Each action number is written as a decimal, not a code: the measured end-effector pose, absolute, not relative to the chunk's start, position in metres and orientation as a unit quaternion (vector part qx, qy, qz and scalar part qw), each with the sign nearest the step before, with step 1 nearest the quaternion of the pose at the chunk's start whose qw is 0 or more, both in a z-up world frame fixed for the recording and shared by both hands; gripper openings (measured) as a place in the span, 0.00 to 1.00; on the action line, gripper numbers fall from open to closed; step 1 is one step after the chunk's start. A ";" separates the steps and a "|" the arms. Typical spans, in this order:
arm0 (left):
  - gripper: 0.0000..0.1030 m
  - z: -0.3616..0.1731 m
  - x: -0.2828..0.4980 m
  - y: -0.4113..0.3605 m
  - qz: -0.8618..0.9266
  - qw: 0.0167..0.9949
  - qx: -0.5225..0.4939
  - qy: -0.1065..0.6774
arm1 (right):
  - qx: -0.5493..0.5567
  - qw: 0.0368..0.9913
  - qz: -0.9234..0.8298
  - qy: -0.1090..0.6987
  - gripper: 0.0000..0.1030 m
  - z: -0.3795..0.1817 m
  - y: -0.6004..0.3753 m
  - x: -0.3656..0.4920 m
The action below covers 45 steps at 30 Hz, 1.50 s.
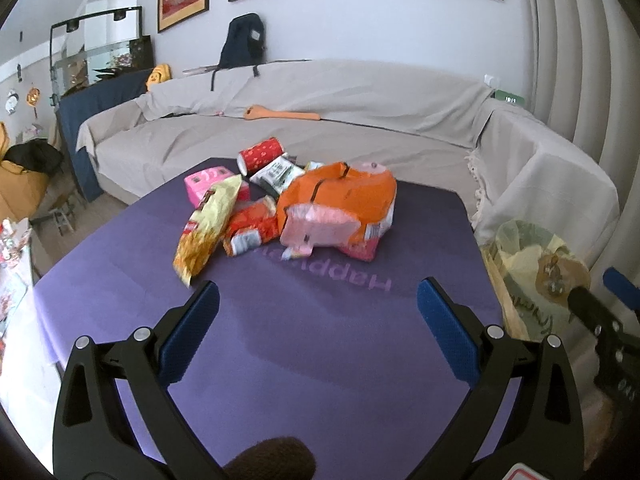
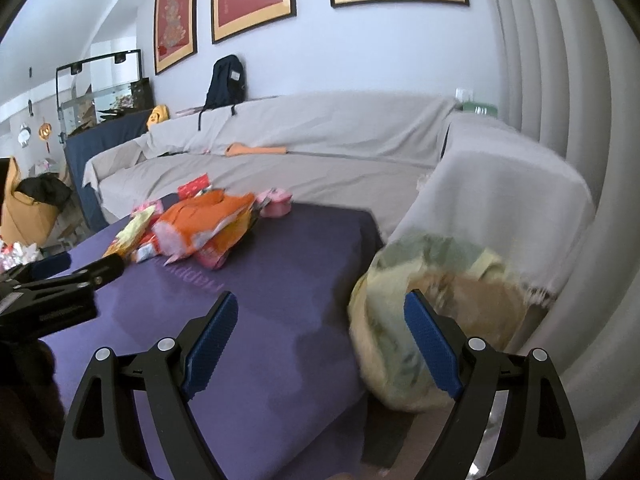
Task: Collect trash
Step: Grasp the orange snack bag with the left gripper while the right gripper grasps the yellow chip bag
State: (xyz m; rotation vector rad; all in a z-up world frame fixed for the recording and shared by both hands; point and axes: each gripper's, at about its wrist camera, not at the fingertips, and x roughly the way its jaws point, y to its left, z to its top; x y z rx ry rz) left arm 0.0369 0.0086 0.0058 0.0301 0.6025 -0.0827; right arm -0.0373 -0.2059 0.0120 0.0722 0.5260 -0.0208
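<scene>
1. The left hand-held gripper (image 1: pixel 318 304) hangs over the near part of the purple worktop (image 1: pixel 280 360) with its blue pads spread wide and nothing between them.
2. The right hand-held gripper (image 2: pixel 320 320) is likewise spread wide and empty, at the worktop's right edge; its left pad lies over the purple surface, its right pad over the trash bag (image 2: pixel 420 320).
3. The trash sits in one pile (image 1: pixel 288 208) on the far half of the worktop, well apart from both grippers: an orange bag (image 1: pixel 340 196) on top, a yellow snack packet (image 1: pixel 204 228) at the left, a red wrapper (image 1: pixel 252 228) between them, a pink pack (image 1: pixel 208 182) and a red cylinder (image 1: pixel 260 154) toward the far edge.
4. The near half of the worktop is bare purple cloth from the left edge to the right corner, with faint printed lettering (image 1: pixel 332 272) just near of the pile.
5. The trash bag, pale yellow-green, stands open beside the right edge of the worktop, against the sofa's draped side (image 2: pixel 500 200).
6. A grey-covered sofa (image 1: pixel 320 112) wraps the far and right sides, close to the worktop edges.
7. Open floor (image 1: pixel 24 360) shows on the left.
</scene>
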 end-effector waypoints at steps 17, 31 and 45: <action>0.91 0.003 0.174 0.074 -0.103 0.922 -0.048 0.371 | -0.013 0.960 0.007 0.279 0.79 0.021 -0.188 0.109; 0.41 -0.025 0.249 0.031 -0.170 0.881 -0.050 0.438 | -0.026 0.952 -0.015 0.303 0.79 0.017 -0.213 0.150; 0.02 0.034 0.232 0.086 -0.164 0.921 -0.077 0.345 | 0.001 0.926 0.066 0.371 0.79 -0.022 -0.161 0.184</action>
